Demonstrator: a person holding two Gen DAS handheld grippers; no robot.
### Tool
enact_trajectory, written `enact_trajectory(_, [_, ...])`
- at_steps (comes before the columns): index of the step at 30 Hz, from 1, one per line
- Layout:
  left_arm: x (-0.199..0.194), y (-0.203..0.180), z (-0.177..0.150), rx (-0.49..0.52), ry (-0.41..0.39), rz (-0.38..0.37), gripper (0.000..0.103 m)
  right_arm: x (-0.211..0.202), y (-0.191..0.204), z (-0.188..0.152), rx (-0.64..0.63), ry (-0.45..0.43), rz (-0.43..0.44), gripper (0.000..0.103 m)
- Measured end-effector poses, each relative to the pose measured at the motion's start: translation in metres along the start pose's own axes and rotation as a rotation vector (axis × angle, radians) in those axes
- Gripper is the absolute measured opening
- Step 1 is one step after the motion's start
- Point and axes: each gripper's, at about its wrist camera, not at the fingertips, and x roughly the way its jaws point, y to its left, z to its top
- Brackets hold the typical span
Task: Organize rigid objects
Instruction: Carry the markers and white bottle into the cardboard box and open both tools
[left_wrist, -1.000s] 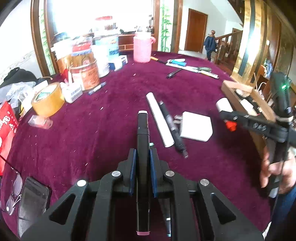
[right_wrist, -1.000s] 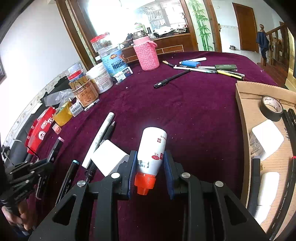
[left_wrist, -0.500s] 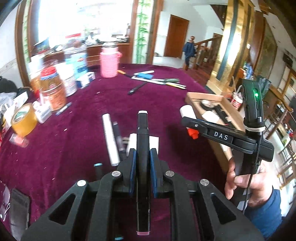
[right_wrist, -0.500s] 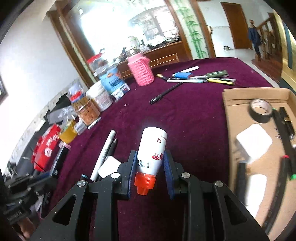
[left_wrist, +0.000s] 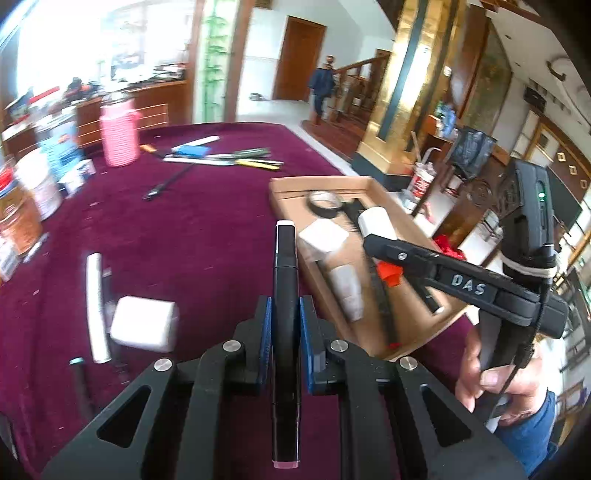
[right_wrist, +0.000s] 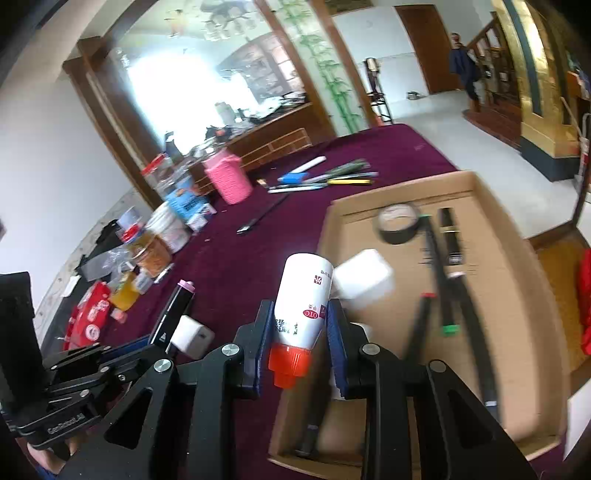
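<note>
My left gripper is shut on a black marker with a pink cap end, held above the maroon table just left of the cardboard box. My right gripper is shut on a white bottle with a red cap and holds it over the box's near left edge. The right gripper also shows in the left wrist view, over the box. The box holds a tape roll, a white block and several pens.
On the maroon cloth lie a white block, a white tube, a black pen and a row of pens. A pink cup and jars stand at the far left.
Both grippers have swung right toward the cardboard box with their loads. The right gripper's bottle has gone from over the cloth to over the box's edge.
</note>
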Motion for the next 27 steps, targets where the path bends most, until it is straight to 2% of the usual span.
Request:
enact_trajectory(6, [0.029, -0.038, 0.022, -0.013, 0.052, -0.096, 0.012, -0.019, -0.033, 0.019, 0.012, 0.011, -0.080, 0.025])
enact_trajectory(10, [0.055, -0.056, 0.034, -0.024, 0.094, -0.131, 0.012, -0.025, -0.058, 0.034, 0.026, 0.030, -0.141, 0.025])
enact_trajectory(21, [0.127, -0.075, 0.050, -0.056, 0.197, -0.110, 0.012, -0.003, -0.103, 0.061, 0.050, 0.120, -0.243, 0.025])
enact_trajectory(27, [0.148, -0.081, 0.056, -0.050, 0.205, -0.090, 0.012, 0.021, -0.111, 0.069, 0.038, 0.181, -0.262, 0.025])
